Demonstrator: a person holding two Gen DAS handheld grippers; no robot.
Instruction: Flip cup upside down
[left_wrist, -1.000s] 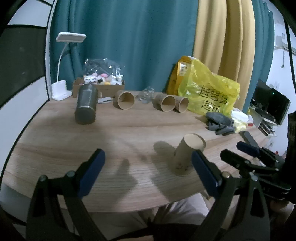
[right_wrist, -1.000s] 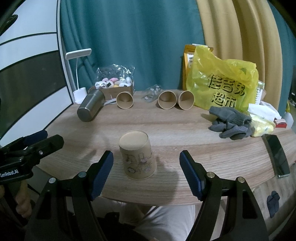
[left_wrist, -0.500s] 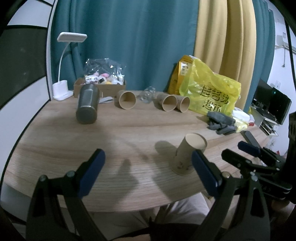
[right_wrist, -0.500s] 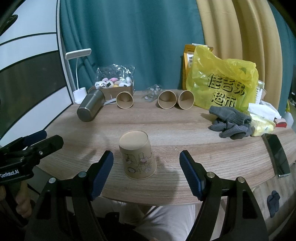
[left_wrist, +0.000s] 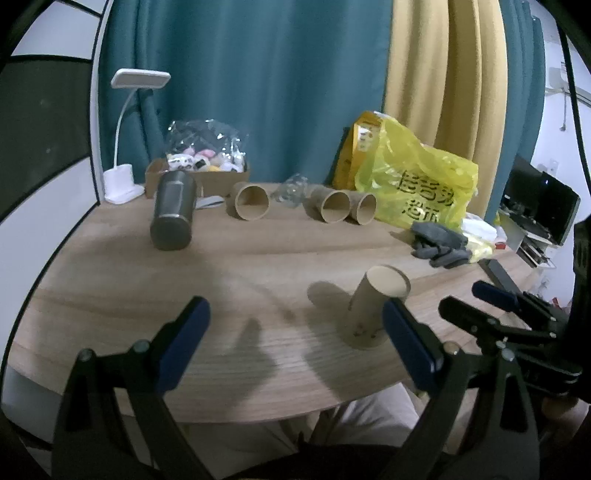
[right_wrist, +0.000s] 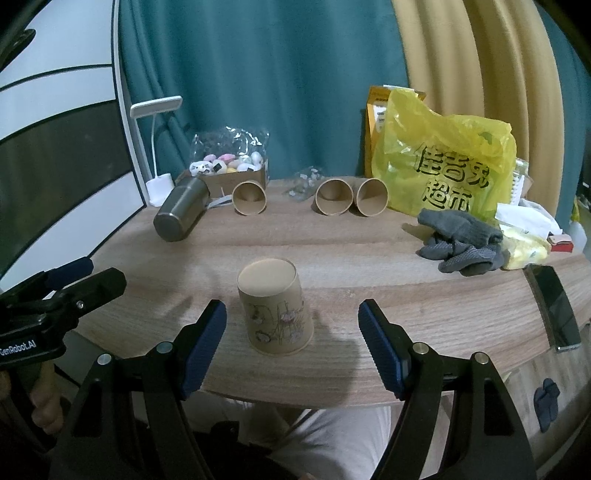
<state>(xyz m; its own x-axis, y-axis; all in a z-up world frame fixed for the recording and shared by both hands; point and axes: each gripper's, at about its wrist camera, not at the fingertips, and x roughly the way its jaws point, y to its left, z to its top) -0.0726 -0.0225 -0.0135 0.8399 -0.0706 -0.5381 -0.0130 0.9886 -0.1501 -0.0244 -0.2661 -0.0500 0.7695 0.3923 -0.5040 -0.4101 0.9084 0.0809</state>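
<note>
The paper cup (right_wrist: 275, 306) stands upside down, base uppermost and rim on the desk (right_wrist: 369, 258), near the front edge; the right gripper (right_wrist: 291, 343) is spread wide with a finger on either side of it, neither touching. The left gripper (left_wrist: 295, 343) is likewise spread wide and holds nothing, hovering over bare desk with the cup just beside its right finger. At the rear lie three paper cups (right_wrist: 334, 201) and a steel tumbler (right_wrist: 181, 214) on their sides, beside a yellow bag (right_wrist: 443, 166).

Brown floral paper cup (right_wrist: 274, 306) stands upside down near the table's front edge.
</note>
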